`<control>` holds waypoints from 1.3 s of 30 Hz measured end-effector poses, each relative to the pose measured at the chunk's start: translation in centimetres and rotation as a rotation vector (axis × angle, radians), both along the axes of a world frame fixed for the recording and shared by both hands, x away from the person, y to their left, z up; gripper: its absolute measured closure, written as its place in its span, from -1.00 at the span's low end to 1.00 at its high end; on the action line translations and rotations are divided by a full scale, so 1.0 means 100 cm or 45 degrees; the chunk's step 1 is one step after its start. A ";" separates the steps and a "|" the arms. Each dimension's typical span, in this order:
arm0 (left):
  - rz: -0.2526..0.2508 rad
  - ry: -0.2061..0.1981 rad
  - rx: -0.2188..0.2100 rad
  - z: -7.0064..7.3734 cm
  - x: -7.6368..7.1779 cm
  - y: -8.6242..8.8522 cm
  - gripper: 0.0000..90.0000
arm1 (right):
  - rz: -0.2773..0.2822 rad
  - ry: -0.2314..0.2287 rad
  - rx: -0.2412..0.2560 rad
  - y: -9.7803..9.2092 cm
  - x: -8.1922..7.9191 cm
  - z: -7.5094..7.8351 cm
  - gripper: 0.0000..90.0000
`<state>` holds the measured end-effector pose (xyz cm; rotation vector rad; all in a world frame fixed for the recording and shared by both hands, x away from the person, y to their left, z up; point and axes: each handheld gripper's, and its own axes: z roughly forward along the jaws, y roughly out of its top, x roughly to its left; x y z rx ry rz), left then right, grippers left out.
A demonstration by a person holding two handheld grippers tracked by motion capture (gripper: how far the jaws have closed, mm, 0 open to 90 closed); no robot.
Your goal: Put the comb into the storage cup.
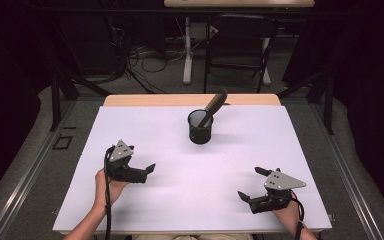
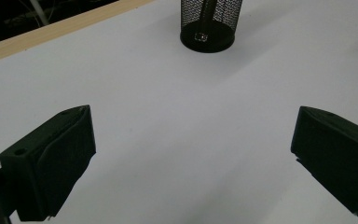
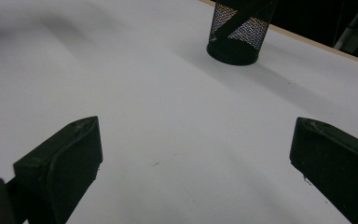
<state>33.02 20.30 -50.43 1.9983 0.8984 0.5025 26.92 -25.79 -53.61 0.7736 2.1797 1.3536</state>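
The mesh cup [image 1: 200, 127] stands far on the white sheet [image 1: 145, 125], about midway between left and right, with a brown-handled tool [image 1: 214, 106] leaning out of it toward the far right. Both grippers sit near the person, well apart from the cup: the left gripper [image 1: 147, 170] at near left, the right gripper [image 1: 252, 184] at near right — each with jaws spread wide and nothing between them.

The cup looks light and the tool stands tall and off-centre, so a pull on the handle along its slant could tip the cup or drag it across the sheet, unless the other gripper steadies the rim. A sideways knock from an open jaw could do the same.

In both gripper views the cup's top is cut off, and the tool is just a dark bar behind the mesh. What the tool's lower end is, I cannot tell.
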 end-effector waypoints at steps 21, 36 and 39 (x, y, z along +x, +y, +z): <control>0.076 -0.004 -0.019 -0.014 -0.035 0.025 -1.00 | -0.006 0.008 0.006 0.000 0.000 0.000 -0.96; 0.086 -0.005 -0.033 -0.021 -0.049 0.030 -1.00 | -0.009 0.035 0.011 -0.002 0.001 -0.001 -0.96; 0.091 0.005 -0.040 -0.023 -0.052 0.031 -1.00 | -0.010 0.037 0.014 -0.001 0.001 -0.001 -0.96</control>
